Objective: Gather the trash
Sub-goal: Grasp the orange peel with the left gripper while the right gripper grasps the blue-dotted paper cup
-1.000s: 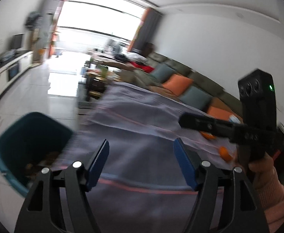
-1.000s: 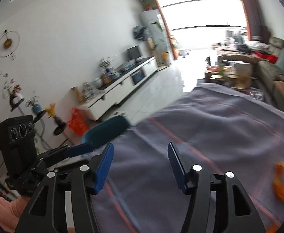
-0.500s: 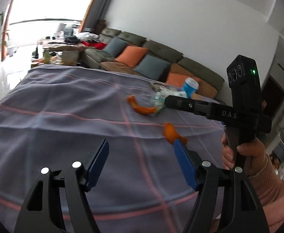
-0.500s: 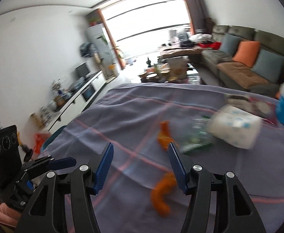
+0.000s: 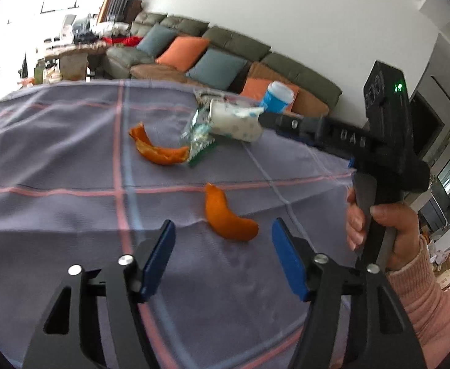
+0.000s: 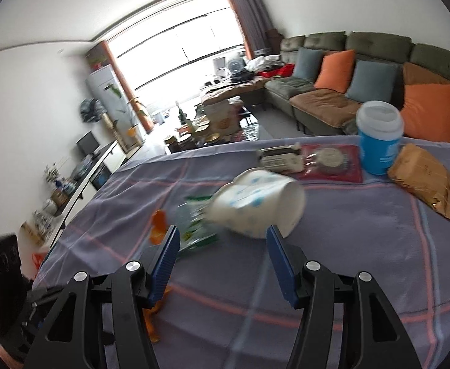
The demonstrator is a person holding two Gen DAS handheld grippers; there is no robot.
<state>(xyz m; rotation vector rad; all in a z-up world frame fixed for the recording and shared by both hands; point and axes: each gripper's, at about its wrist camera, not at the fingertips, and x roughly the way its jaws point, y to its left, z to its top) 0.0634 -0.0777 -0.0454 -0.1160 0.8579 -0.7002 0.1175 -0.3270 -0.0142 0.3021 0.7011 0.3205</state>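
Note:
Trash lies on a purple checked tablecloth (image 5: 55,160). An orange peel (image 5: 228,218) lies just ahead of my open, empty left gripper (image 5: 221,246). A second, curled peel (image 5: 157,150) lies farther off beside a crumpled green-and-clear wrapper (image 5: 198,136). A tipped white paper cup with blue dots (image 6: 258,206) lies just ahead of my open, empty right gripper (image 6: 223,244), with the wrapper (image 6: 194,224) and a peel (image 6: 158,227) to its left. The cup also shows in the left wrist view (image 5: 234,121). The right gripper's body (image 5: 381,141) reaches in from the right toward the cup.
An upright blue cup with a white lid (image 6: 378,138), a brown paper packet (image 6: 421,178), a red flat package (image 6: 332,161) and a small box (image 6: 278,156) sit at the table's far side. A sofa with orange and grey cushions (image 6: 348,73) stands behind.
Both grippers have swung away from the teal bin at the table's left and moved closer to the trash. The left now faces the near peel, the right faces the tipped cup.

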